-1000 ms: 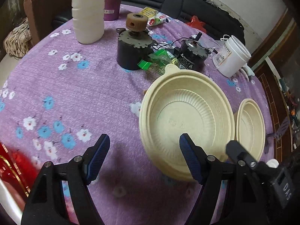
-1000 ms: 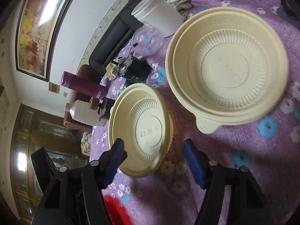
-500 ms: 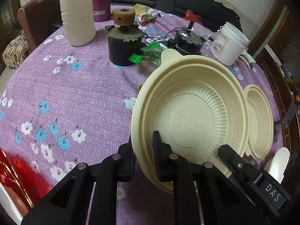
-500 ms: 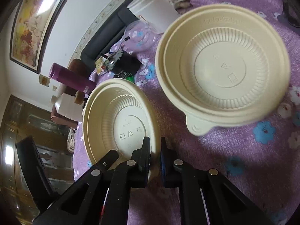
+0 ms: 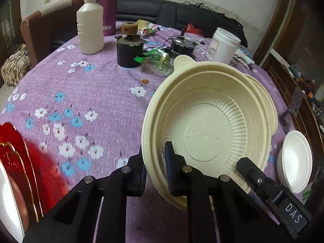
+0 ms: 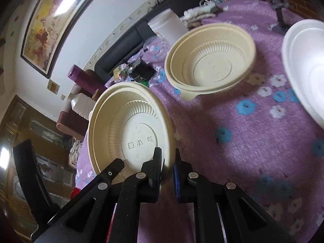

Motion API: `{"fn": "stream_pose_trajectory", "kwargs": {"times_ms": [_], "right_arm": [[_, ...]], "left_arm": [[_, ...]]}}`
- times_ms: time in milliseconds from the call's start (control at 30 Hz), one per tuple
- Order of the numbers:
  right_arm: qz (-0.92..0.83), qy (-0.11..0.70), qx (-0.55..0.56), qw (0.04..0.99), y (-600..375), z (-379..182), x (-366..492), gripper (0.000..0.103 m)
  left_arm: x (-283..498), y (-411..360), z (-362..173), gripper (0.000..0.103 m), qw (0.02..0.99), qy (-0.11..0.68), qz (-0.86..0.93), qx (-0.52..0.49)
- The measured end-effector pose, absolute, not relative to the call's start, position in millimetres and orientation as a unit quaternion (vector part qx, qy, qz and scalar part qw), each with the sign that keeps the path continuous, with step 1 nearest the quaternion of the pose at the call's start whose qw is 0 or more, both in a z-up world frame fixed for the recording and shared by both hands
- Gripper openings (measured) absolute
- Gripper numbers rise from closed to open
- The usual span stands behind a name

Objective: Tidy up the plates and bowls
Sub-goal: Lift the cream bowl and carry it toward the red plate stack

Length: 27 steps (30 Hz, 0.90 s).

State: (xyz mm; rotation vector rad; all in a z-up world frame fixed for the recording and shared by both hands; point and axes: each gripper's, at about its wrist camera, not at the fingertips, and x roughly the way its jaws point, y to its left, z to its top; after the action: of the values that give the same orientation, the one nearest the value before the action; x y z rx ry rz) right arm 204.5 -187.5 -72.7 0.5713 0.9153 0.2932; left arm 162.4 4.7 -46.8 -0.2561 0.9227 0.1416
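A large cream bowl (image 5: pixel 204 121) with a tab handle is tilted up off the purple flowered cloth, and my left gripper (image 5: pixel 155 156) is shut on its near rim. The same large bowl (image 6: pixel 210 60) shows in the right wrist view, further back. My right gripper (image 6: pixel 167 160) is shut on the rim of a smaller cream bowl (image 6: pixel 129 125), also tilted up. In the left wrist view only that smaller bowl's edge (image 5: pixel 265 95) shows, behind the large one.
A white bowl (image 5: pixel 295 158) sits at the right, also seen as the white bowl (image 6: pixel 303 64). A red plate (image 5: pixel 14 156) lies at the near left. At the back stand a white bottle (image 5: pixel 90 26), a dark motor (image 5: pixel 128 50) and a white jar (image 5: pixel 222 46).
Both grippers went from open to shut on the bowl rims. Both bowls have been tipped up and carried sideways; the white bowl has come into view.
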Motion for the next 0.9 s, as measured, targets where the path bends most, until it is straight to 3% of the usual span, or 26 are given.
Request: {"fn": "stream_pose_trajectory", "kwargs": {"times_ms": [300, 900], "right_arm": [[0.129, 0.378, 0.238, 0.885, -192.0, -63.1, 186.8, 0.010], [0.137, 0.344, 0.216, 0.904, -185.8, -53.8, 177.0, 0.011]], "left_arm": [[148.8, -9.5, -42.5, 0.015, 0.908, 0.401, 0.058, -0.104], [139.2, -8.0, -37.0, 0.015, 0.920, 0.375, 0.051, -0.098]]}}
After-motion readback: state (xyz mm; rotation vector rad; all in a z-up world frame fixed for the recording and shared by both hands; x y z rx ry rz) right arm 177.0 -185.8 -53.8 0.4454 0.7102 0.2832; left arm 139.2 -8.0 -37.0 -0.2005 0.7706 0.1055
